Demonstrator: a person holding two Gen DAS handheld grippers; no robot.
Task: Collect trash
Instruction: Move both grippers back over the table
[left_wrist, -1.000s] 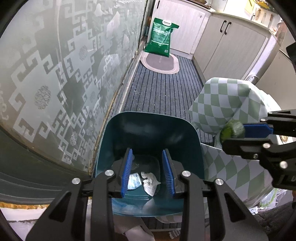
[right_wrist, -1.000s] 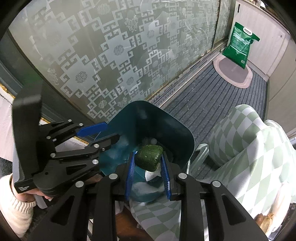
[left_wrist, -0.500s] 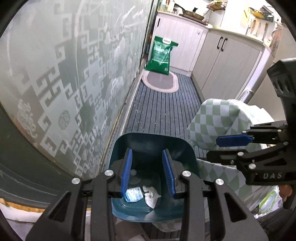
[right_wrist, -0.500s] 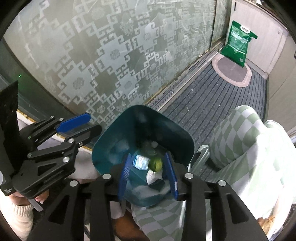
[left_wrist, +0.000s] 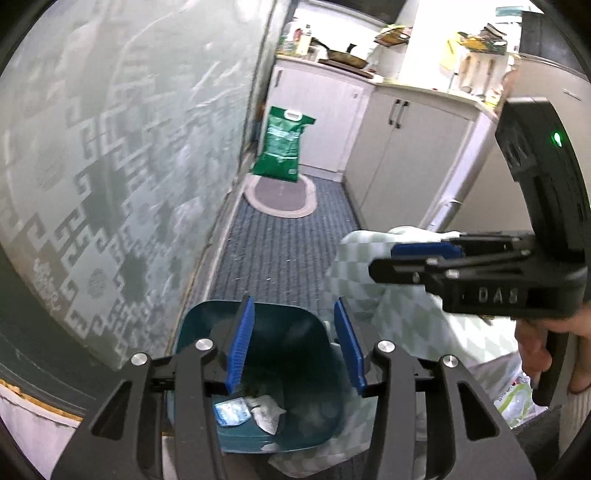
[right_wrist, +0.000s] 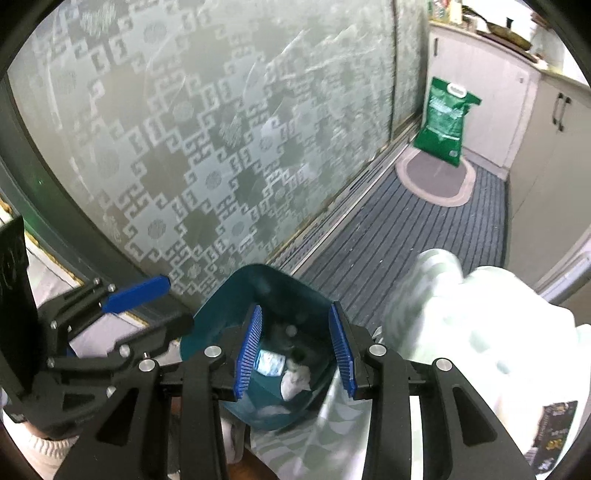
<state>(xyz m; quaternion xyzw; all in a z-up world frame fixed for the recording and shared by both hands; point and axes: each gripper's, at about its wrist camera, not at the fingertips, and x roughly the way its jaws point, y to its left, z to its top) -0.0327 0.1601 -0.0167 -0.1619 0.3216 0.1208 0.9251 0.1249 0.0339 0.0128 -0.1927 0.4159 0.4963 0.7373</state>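
Both tools released, empty; ribbed blue pads over teal plastic bin w/ crumpled paper

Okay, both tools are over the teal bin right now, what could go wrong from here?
1. The teal plastic bin stands against the checked green-and-white cloth and close to the patterned frosted glass door; a careless swing might knock it.
2. The left tool and right tool, both open and empty, hang close together and could collide.
3. The white crumpled tissue is light and might blow out if the bin tips.
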